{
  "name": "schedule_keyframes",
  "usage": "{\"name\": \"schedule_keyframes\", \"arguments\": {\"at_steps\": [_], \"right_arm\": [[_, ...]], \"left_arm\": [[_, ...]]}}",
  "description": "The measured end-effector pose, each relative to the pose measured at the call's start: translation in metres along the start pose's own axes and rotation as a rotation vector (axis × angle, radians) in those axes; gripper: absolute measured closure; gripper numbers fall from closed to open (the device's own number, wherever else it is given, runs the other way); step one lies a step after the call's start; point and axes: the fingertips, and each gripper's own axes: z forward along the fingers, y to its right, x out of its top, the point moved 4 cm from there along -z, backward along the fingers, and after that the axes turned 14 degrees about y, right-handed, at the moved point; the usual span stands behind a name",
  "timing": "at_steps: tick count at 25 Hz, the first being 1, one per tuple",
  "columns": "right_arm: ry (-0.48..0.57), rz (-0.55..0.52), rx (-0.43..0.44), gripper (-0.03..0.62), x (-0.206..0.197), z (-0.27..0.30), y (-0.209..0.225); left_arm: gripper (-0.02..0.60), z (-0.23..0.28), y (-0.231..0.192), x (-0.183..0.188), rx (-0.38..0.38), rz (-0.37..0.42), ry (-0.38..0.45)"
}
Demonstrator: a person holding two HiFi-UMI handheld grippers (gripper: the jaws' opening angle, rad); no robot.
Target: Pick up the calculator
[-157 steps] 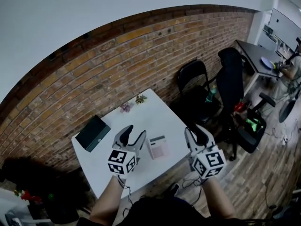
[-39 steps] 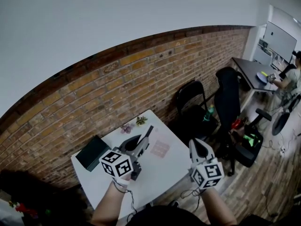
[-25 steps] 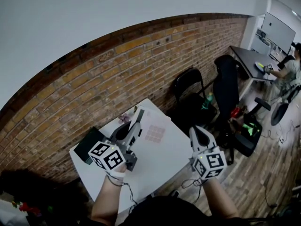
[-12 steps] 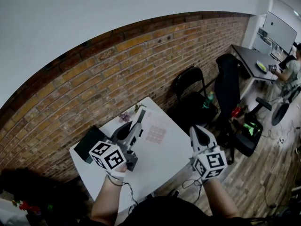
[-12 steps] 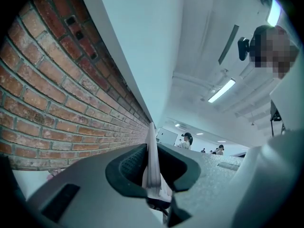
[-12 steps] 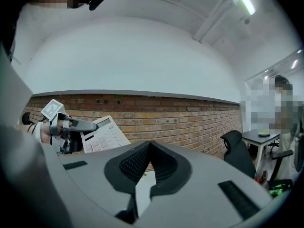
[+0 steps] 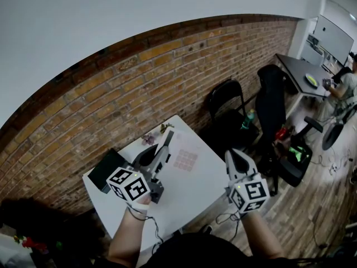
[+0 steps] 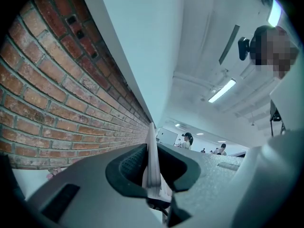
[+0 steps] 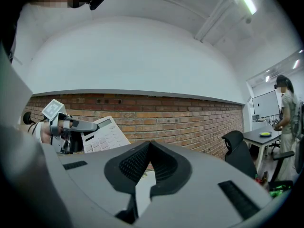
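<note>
1. Calculator [image 7: 182, 159] is off the white surface [image 7: 192, 197] and clamped in the left gripper [image 7: 166, 143]. The left gripper view shows it edge-on, a thin pale slab pinched between the jaws.
2. The key relation is that the calculator lies inside the left jaws, not ahead of them. From the right gripper view its keyed face is turned towards the right gripper [image 7: 232, 155]. Its display end is uppermost and its long axis leans a little off upright. The left jaws cross it from the side, near the display.
3. The right gripper hangs well apart to the right of the calculator. Its jaws are together with nothing between them, and only the surface and the brick wall lie beyond. The left hand is plainly the nearer one, and it alone carries the load.
4. In the earliest frame the calculator lay flat on the surface between the two grippers, keys up, and the left jaws stood apart just beside it. Now it is raised and turned on edge in a closed grip. Over the last second's frames neither gripper shows any real shift.
5. The black box [image 7: 107, 171] sits at the far left corner of the surface, well apart from the calculator.
6. As I judge it, the pick is done. The grip is on a thin edge, so the risk is the slab pivoting or slipping between the jaws.
</note>
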Motion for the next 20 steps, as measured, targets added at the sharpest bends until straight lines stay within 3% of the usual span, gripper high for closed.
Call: {"name": "schedule_keyframes", "arguments": {"at_steps": [20], "right_arm": [[-0.004,0.015,0.004,0.589,-0.0019,-0.0004,0.0006]], "left_arm": [[0.528,-0.0007,-0.0008,-0.0027,0.011,-0.005,-0.016]]}}
